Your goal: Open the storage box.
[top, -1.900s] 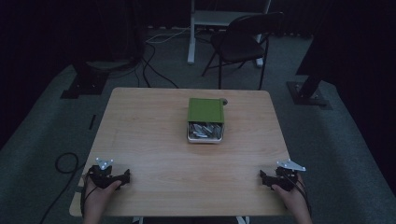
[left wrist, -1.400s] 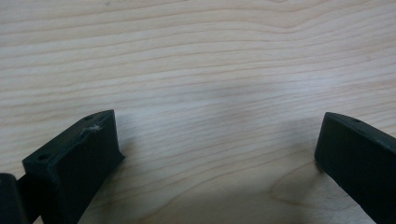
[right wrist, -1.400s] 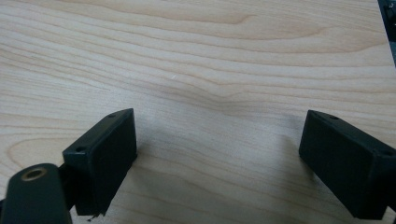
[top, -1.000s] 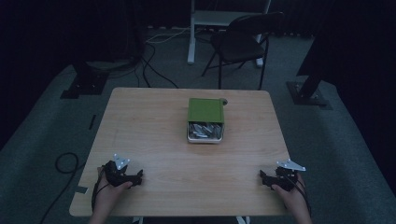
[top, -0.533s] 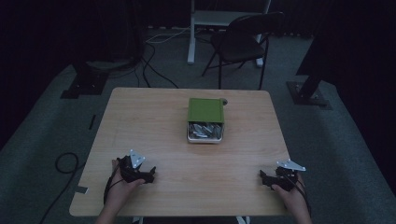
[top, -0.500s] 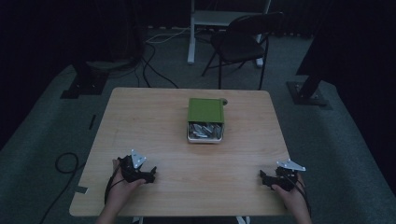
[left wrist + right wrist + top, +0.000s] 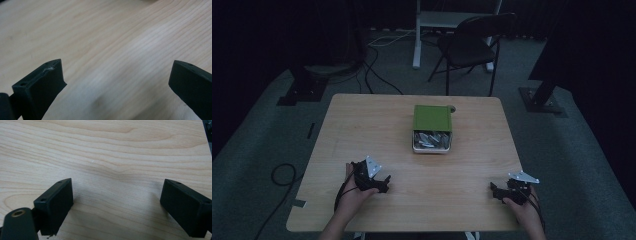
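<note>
Sitting at a pale wooden counter [image 7: 362,130] in a dim room, a person is holding a hand-held gripper in each hand near the counter's front edge. The left hand-held gripper [image 7: 384,181] is resting on the counter at the front left, angled toward the middle; in the left gripper view its jaws are standing wide apart with bare wood between them, gripping nothing. The right hand-held gripper [image 7: 494,189] is lying at the front right corner, and the right gripper view is showing its jaws spread wide as well, empty over the wood grain. A green box [image 7: 432,119] is sitting at the counter's centre, well apart from both grippers; its near end is lying open, showing silvery items [image 7: 431,139] inside, too small to identify. A dark folding chair [image 7: 472,42] is standing on the floor beyond the counter.
</note>
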Motion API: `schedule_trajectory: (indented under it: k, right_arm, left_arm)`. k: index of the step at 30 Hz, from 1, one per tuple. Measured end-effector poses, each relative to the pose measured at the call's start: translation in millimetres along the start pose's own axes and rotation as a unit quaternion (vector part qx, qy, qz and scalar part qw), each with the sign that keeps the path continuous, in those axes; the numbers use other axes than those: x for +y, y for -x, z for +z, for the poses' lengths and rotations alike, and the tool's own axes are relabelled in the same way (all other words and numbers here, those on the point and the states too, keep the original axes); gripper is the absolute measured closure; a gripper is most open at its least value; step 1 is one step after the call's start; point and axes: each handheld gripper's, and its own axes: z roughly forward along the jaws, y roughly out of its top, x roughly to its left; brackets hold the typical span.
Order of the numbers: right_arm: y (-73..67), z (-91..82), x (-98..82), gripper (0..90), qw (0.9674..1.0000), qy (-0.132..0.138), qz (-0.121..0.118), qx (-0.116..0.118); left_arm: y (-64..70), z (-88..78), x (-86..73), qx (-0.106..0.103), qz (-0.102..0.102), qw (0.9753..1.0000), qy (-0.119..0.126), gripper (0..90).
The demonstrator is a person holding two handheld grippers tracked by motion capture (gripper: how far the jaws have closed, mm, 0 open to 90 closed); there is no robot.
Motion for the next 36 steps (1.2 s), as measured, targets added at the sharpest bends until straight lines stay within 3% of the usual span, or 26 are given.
schedule_trajectory:
  k: [6,10,18,28,33,36]
  right_arm:
    - [0.0,0.0,0.0,10.8,1.0000,0.000,0.000,0.000]
    - [0.1,0.0,0.0,10.8,1.0000,0.000,0.000,0.000]
    - [0.1,0.0,0.0,10.8,1.0000,0.000,0.000,0.000]
    - [0.0,0.0,0.0,10.8,1.0000,0.000,0.000,0.000]
    - [0.1,0.0,0.0,10.8,1.0000,0.000,0.000,0.000]
    - [0.1,0.0,0.0,10.8,1.0000,0.000,0.000,0.000]
  left_arm:
    - [10.7,6.3,11.6,-0.008,0.031,0.9994,0.008,0.5]
    - [17.7,10.1,20.0,0.003,0.064,0.9978,0.015,0.5]
    - [25.0,14.5,34.0,0.012,0.093,0.9952,0.027,0.5]
    - [40.5,20.8,45.6,0.004,0.149,0.9882,0.033,0.4]
    - [49.1,22.4,53.1,0.023,0.194,0.9798,0.041,0.5]
    - [53.5,23.6,57.8,0.023,0.205,0.9775,0.045,0.4]
